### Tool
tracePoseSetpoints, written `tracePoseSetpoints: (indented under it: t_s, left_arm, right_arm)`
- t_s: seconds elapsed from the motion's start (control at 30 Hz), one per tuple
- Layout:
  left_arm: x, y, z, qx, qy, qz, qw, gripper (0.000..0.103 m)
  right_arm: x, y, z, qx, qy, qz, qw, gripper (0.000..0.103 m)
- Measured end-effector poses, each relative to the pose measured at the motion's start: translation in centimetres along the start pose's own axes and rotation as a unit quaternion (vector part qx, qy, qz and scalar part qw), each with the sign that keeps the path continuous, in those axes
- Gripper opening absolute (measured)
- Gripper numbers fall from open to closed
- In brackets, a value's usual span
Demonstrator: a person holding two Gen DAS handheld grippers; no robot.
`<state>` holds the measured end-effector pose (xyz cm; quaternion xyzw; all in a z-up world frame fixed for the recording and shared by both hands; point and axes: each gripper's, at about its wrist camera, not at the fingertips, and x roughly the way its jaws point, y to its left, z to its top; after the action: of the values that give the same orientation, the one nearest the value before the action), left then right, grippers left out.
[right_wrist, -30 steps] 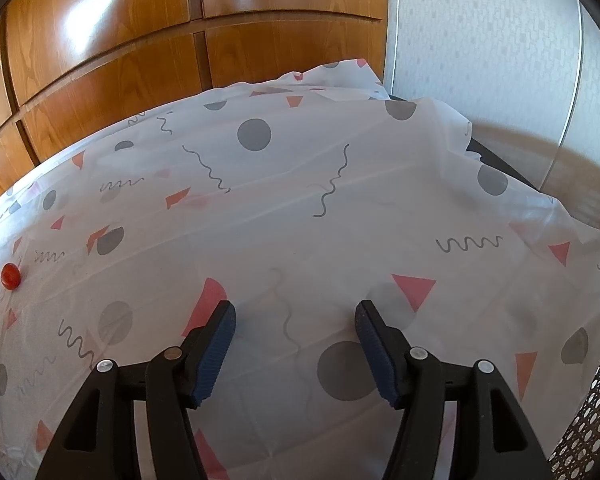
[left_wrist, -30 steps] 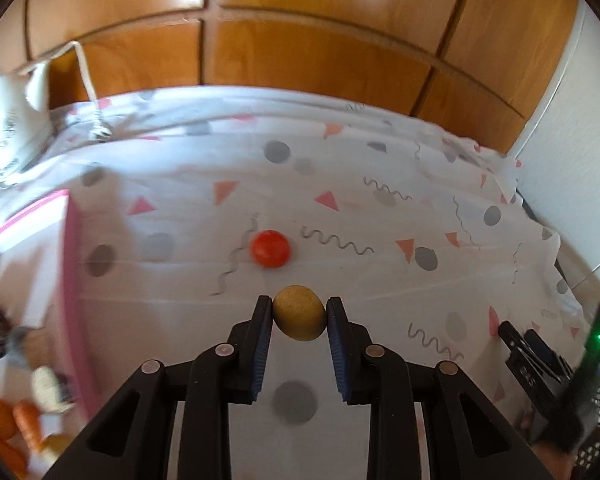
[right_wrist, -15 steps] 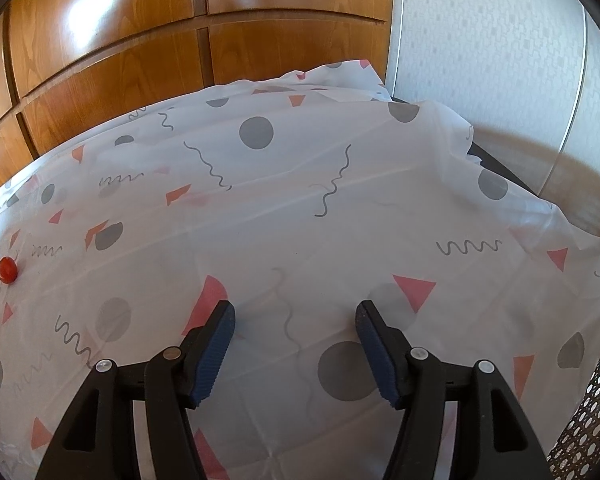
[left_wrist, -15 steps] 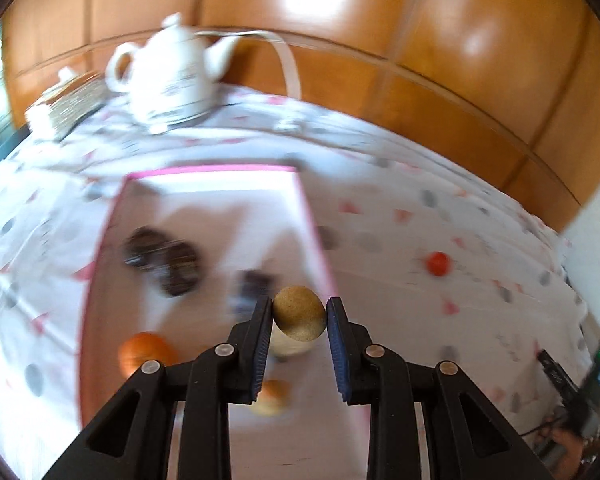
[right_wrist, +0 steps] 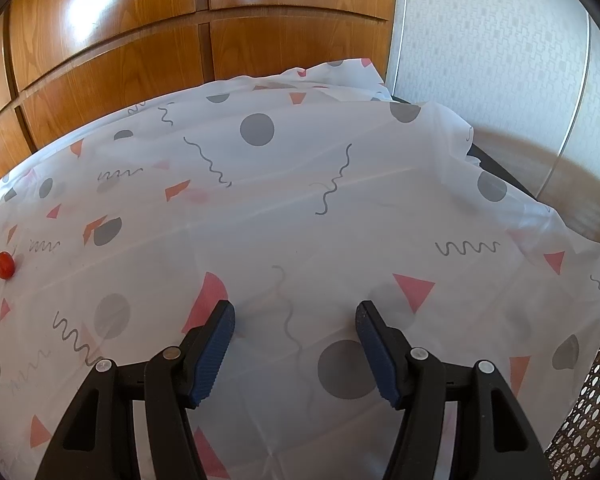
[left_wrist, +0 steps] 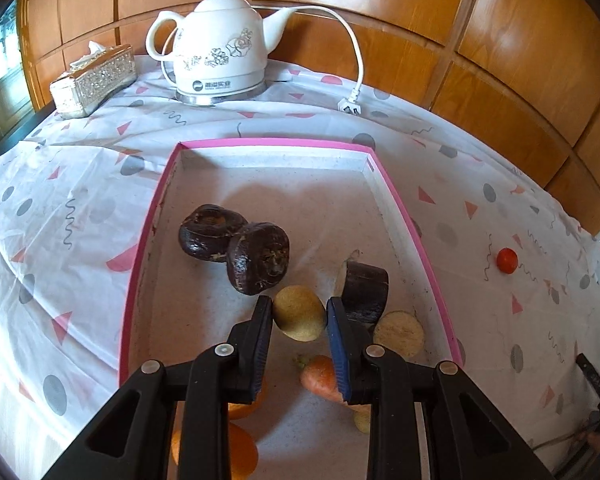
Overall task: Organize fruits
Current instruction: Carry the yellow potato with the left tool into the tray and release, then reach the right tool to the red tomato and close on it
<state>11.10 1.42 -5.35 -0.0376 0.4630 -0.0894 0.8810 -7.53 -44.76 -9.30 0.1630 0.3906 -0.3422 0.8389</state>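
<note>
Left wrist view: left gripper [left_wrist: 300, 316] clamped on yellowish round fruit [left_wrist: 299, 313] over pink tray [left_wrist: 400, 204], likely for drop-off; right gripper [right_wrist: 295, 326] jaws apart, empty, above tablecloth [right_wrist: 300, 208].

Sitting inside the pink-rimmed tray [left_wrist: 396, 192] are three dark purple pieces [left_wrist: 258, 264], one pale cut slice [left_wrist: 399, 334], one carrot [left_wrist: 319, 378] and two oranges [left_wrist: 242, 450]. One yellow-brown fruit [left_wrist: 299, 313] is hanging above it; one red tomato [left_wrist: 507, 260] is lying outside it.

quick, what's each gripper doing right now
left gripper: shut on the round yellow-brown fruit, over the pink-rimmed tray
right gripper: open, empty
</note>
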Motion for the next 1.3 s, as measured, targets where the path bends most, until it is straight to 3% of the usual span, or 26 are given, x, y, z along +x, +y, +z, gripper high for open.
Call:
tracePoseSetpoints:
  t_s: [0.6, 1.03, 1.3]
  left_arm:
    - [0.1, 0.2, -0.1, -0.006, -0.006, 0.009, 0.9999, 0.032]
    - [-5.9, 0.5, -1.1, -0.037, -0.067, 0.008, 0.997, 0.047]
    - [-7.7, 2.0, -2.4, -0.05, -0.075, 0.015, 0.9958, 0.048]
  right_arm:
    - [0.0, 0.0, -0.1, -0.001, 0.002, -0.001, 1.0, 0.064]
    - [0.0, 0.1, 0.0, -0.005, 0.01, -0.004, 1.0, 0.064]
    - [-0.3, 1.4, 0.1, -0.022, 0.023, 0.017, 0.999, 0.064]
